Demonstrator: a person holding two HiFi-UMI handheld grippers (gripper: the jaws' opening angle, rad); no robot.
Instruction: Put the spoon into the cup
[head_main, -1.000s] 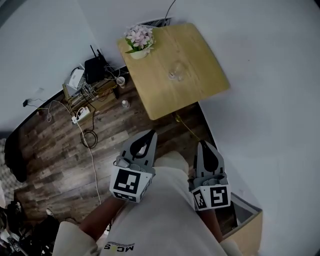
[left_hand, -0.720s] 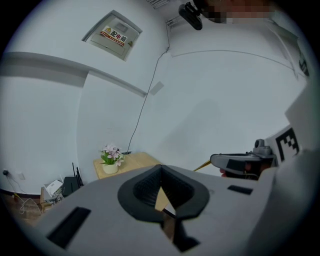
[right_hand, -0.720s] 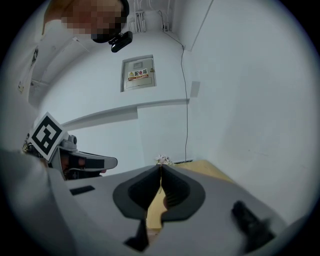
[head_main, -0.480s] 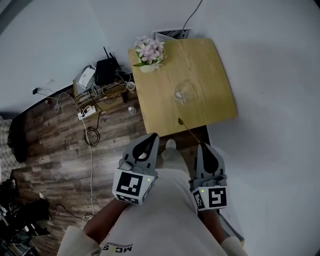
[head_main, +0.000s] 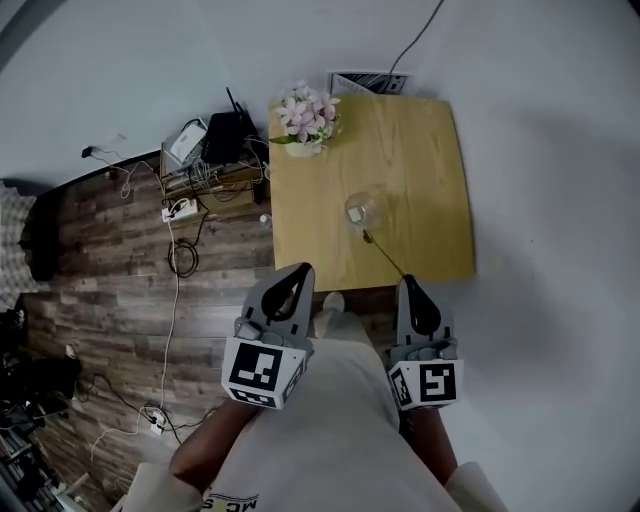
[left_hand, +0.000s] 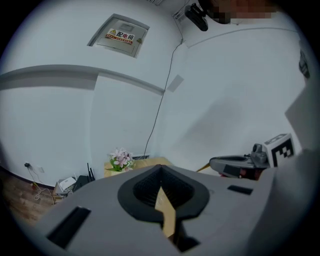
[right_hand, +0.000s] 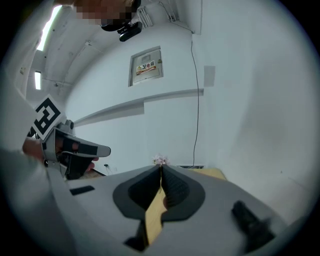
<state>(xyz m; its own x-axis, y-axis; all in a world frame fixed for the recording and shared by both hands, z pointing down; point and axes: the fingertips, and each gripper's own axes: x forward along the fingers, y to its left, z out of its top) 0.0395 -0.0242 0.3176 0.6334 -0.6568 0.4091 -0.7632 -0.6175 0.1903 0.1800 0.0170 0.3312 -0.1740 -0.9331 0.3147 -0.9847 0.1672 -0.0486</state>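
A clear glass cup (head_main: 363, 210) stands near the middle of the wooden table (head_main: 420, 170). My right gripper (head_main: 408, 281) is shut on the handle end of a thin dark spoon (head_main: 385, 256). The spoon reaches forward over the table's front edge, and its far end lies just short of the cup. In the right gripper view the jaws (right_hand: 160, 168) meet at the tip, with only a thin sliver of spoon showing. My left gripper (head_main: 300, 269) hangs left of the table's near corner, over the floor, shut with nothing in it; its jaws (left_hand: 160, 168) touch.
A white pot of pink flowers (head_main: 308, 118) sits at the table's far left corner. A router (head_main: 228, 128), power strips and loose cables (head_main: 178, 250) lie on the wood floor to the left. A white wall runs along the table's right and far sides.
The table has come nearer and squarer to me. My right gripper with the spoon has moved up to the table, so the spoon's far end now lies over the tabletop near the cup.
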